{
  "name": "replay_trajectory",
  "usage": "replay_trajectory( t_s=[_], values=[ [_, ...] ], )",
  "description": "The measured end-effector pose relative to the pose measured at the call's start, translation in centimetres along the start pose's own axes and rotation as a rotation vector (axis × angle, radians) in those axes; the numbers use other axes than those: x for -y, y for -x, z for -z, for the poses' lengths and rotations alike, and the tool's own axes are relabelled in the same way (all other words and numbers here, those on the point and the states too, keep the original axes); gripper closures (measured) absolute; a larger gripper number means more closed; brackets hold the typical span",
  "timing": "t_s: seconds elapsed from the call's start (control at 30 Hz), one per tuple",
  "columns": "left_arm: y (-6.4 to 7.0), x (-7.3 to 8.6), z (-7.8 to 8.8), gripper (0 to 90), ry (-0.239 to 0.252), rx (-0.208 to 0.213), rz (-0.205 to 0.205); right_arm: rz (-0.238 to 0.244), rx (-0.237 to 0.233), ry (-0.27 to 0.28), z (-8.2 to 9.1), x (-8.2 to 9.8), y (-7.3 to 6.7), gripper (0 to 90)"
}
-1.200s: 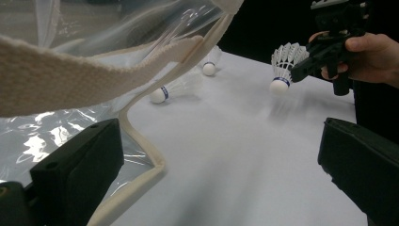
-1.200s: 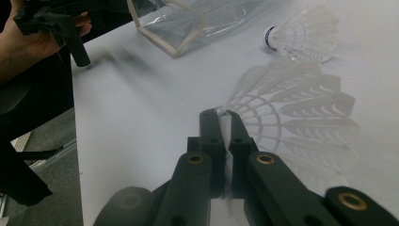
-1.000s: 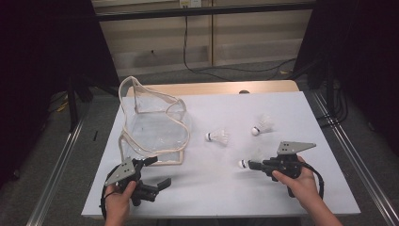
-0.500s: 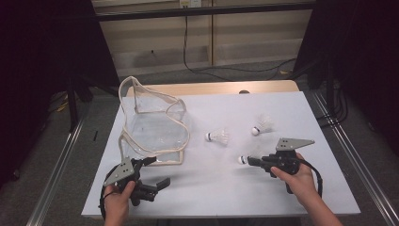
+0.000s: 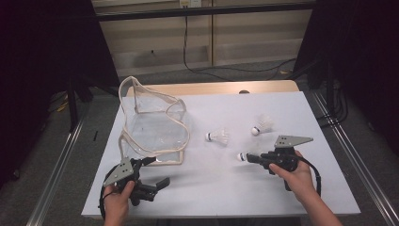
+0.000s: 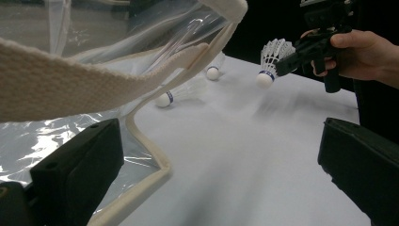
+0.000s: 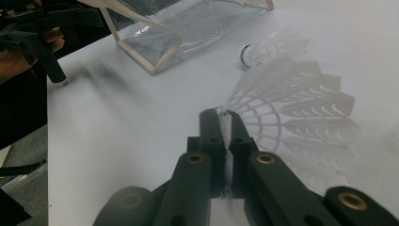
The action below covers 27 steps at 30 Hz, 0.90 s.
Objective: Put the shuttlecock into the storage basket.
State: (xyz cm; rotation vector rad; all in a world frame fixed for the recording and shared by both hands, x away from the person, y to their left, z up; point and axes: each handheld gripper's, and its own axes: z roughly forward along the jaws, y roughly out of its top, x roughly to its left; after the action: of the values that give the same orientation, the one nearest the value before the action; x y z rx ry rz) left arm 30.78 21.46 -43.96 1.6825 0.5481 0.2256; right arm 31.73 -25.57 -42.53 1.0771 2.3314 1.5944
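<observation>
A clear plastic bag [image 5: 153,127] with cream trim stands open at the table's left; its strap [image 6: 94,80] hangs close in the left gripper view. Two white shuttlecocks [image 5: 217,137] [image 5: 262,126] lie on the white table to the bag's right. My right gripper [image 5: 249,158] is shut on the feather skirt of a third shuttlecock [image 5: 242,157], cork pointing left, just above the table; its jaws pinch the feathers [image 7: 291,108]. My left gripper [image 5: 158,170] is wide open near the bag's front corner, with nothing between its jaws.
The white table [image 5: 282,197] ends at a wooden strip at the back. Metal rails run along both sides at floor level. Bare table surface lies between the two grippers and in front of the bag.
My right gripper has carried its shuttlecock slightly forward, away from the table's front edge. The left gripper has hardly moved and stays open.
</observation>
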Motion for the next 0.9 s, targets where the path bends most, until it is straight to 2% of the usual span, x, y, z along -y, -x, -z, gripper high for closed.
replay_trajectory(
  t_s=[0.47,0.63,0.9],
  values=[
    [-0.1,0.0,0.2,0.8,0.000,-0.011,-0.015,-0.010,0.003,0.000,-0.7,-0.7,0.1,89.2],
    [-0.1,0.0,0.3,0.8,-0.008,-0.018,-0.019,-0.017,-0.010,0.011,-1.0,-1.1,0.1,89.3],
    [-0.1,0.0,0.5,0.8,-0.004,-0.018,-0.013,-0.019,0.017,0.002,-1.2,-1.1,0.7,89.2]
  ],
)
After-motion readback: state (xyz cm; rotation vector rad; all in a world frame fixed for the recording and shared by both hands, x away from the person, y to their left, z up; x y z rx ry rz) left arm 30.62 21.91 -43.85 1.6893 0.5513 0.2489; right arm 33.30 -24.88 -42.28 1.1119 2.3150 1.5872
